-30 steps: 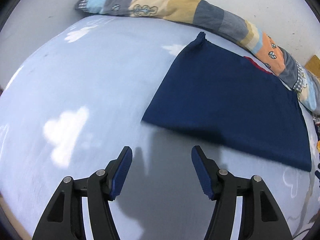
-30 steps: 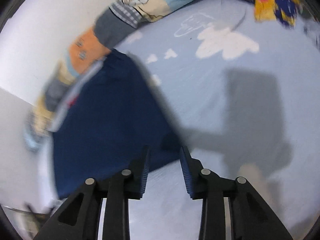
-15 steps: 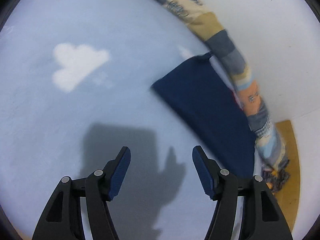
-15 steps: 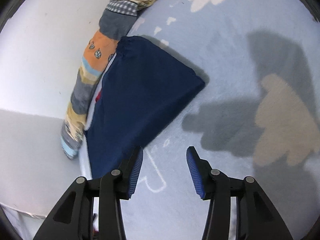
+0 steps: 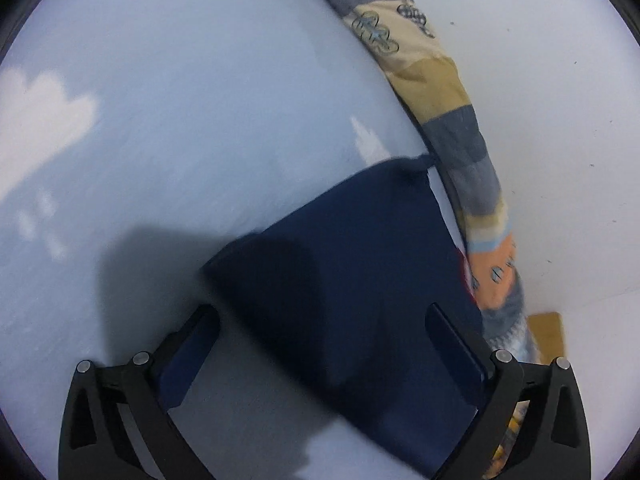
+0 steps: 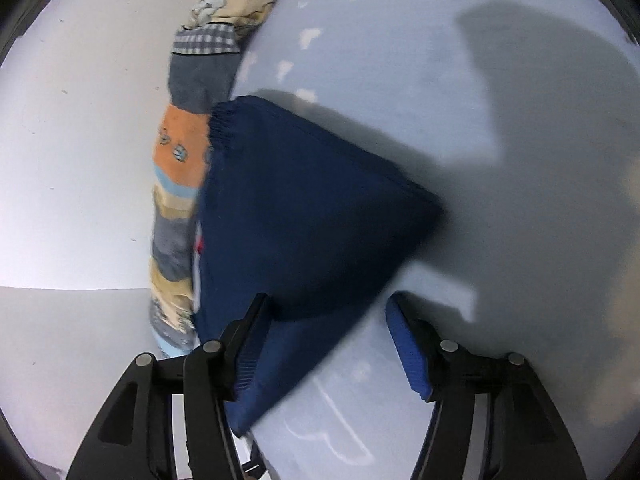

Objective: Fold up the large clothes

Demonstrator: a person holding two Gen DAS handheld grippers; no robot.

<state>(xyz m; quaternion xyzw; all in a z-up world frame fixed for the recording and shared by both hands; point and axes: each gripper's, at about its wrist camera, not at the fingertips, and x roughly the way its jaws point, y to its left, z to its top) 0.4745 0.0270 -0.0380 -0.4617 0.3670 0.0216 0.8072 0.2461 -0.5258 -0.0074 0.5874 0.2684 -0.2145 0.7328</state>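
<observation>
A folded navy garment [image 5: 352, 280] lies flat on the light blue sheet with white clouds [image 5: 180, 120], next to the wall. In the right wrist view the garment [image 6: 296, 208] shows a ribbed hem at its far corner. My left gripper [image 5: 320, 332] is open and hovers just above the garment's near corner, its jaws spanning it. My right gripper [image 6: 324, 320] is open above the garment's near edge, its left finger over the cloth. Neither holds anything.
A long patchwork bolster [image 5: 452, 120] runs along the white wall [image 5: 560, 160] behind the garment; it also shows in the right wrist view [image 6: 188, 152]. A wooden strip [image 5: 548, 332] shows by the wall. Gripper shadows fall on the sheet.
Both grippers have moved in closer to the garment and now hover over its near edges. The right gripper has opened wider than a second ago.
</observation>
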